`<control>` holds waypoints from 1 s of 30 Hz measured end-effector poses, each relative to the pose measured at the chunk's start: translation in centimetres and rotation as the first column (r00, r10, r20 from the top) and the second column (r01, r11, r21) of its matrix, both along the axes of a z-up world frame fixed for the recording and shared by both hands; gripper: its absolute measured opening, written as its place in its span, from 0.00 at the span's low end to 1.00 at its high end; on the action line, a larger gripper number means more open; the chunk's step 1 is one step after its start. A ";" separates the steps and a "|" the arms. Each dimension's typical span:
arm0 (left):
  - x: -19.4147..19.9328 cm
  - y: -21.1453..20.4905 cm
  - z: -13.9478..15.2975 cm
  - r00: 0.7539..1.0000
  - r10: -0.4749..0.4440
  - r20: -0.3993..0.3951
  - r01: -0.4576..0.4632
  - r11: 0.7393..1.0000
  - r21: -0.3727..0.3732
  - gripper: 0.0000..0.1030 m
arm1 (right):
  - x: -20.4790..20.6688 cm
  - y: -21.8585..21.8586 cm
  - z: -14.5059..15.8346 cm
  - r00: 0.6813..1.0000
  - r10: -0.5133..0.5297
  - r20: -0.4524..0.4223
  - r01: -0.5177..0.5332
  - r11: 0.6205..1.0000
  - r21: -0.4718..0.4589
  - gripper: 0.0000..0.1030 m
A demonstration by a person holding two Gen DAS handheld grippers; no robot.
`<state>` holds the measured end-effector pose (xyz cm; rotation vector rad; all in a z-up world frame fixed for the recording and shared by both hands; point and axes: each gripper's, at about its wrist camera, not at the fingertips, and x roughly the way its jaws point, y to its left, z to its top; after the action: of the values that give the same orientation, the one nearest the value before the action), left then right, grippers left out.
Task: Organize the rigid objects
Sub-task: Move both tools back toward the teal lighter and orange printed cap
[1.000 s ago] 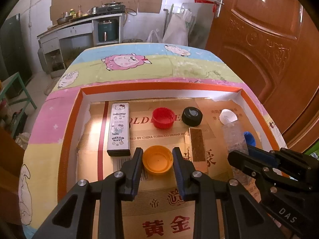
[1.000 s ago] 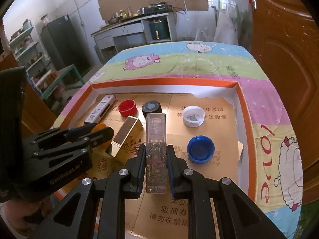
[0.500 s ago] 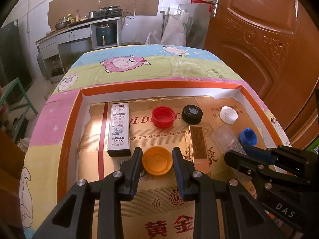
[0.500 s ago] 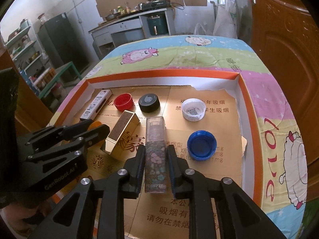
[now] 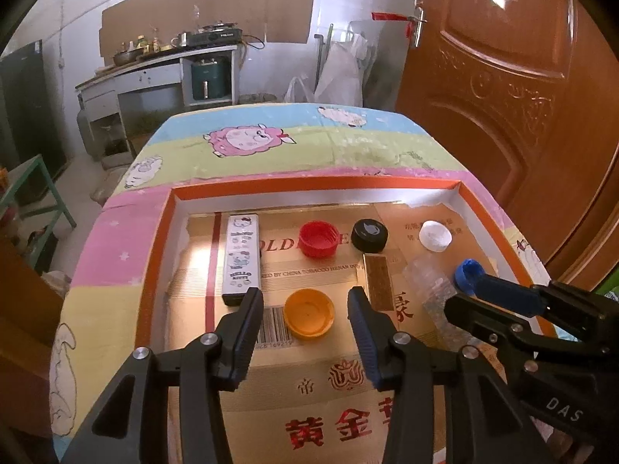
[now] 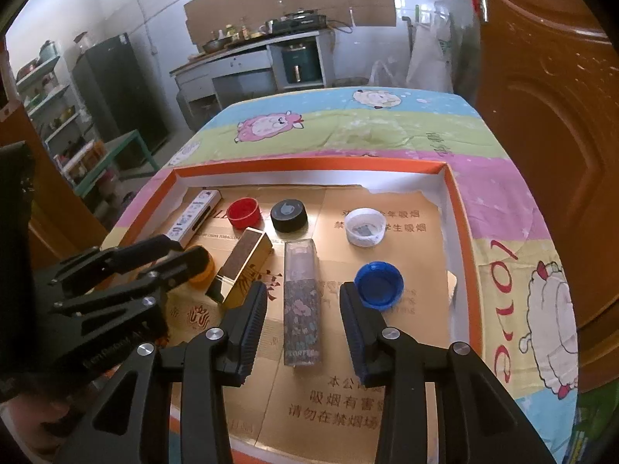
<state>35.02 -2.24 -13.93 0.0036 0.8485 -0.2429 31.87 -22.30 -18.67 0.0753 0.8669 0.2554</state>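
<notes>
Two ribbed black claws, left [image 5: 305,311] and right [image 6: 303,309], opening, clear of round orange cap [image 5: 308,312] and flowered clear rectangular box [image 6: 301,301].

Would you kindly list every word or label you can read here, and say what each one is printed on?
"HELLO KITTY": white slim box.
"IN CHINA TOBACCO HENAN IND": cardboard liner of the tray.
"黄金": liner's near edge, red.
"吸烟有害": liner, right wrist view.
"love": tablecloth.
"DAS": right tool.
Barcode digits and the label on the clear patterned box: too blurred.
</notes>
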 end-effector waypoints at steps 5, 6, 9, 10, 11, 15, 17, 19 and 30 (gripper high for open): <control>-0.8 0.3 0.6 1.000 0.003 0.005 -0.003 1.000 -0.004 0.44 | -1.0 -0.3 0.7 1.000 -0.007 0.011 0.007 1.000 0.000 0.39; -1.0 0.3 0.7 1.000 0.003 0.006 -0.003 1.000 -0.004 0.44 | -1.1 -0.3 0.8 1.000 -0.007 0.011 0.007 1.000 -0.001 0.39; -1.6 0.3 1.1 1.000 0.002 0.012 -0.002 1.000 -0.007 0.44 | -1.8 -0.5 1.3 1.000 -0.012 0.020 0.012 1.000 -0.001 0.39; -1.8 0.3 1.3 1.000 0.003 0.017 -0.003 1.000 -0.008 0.44 | -2.1 -0.5 1.5 1.000 -0.013 0.023 0.013 1.000 -0.001 0.39; -2.1 0.4 1.6 1.000 0.005 0.024 -0.005 1.000 -0.010 0.44 | -2.3 -0.6 1.6 1.000 -0.015 0.026 0.015 1.000 -0.001 0.39; -2.9 0.4 2.4 0.999 0.009 0.036 -0.008 1.000 -0.018 0.44 | -3.2 -0.9 2.2 0.999 -0.024 0.033 0.024 1.000 0.001 0.39; -3.4 0.5 2.8 0.999 0.009 0.041 -0.008 1.000 -0.021 0.44 | -3.6 -1.0 2.4 0.999 -0.027 0.036 0.027 1.000 0.002 0.39; -3.9 0.6 3.1 0.999 0.009 0.044 -0.008 1.000 -0.022 0.44 | -4.2 -1.1 2.7 0.999 -0.030 0.040 0.030 1.000 0.000 0.39; -6.5 0.6 4.3 0.998 0.001 0.062 0.001 1.000 -0.030 0.44 | -6.9 -1.7 3.8 0.997 -0.052 0.056 0.053 0.999 -0.006 0.39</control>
<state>28.53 -1.59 -9.64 -0.0170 0.7830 -0.2547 24.98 -24.02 -14.88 0.0838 0.8093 0.2043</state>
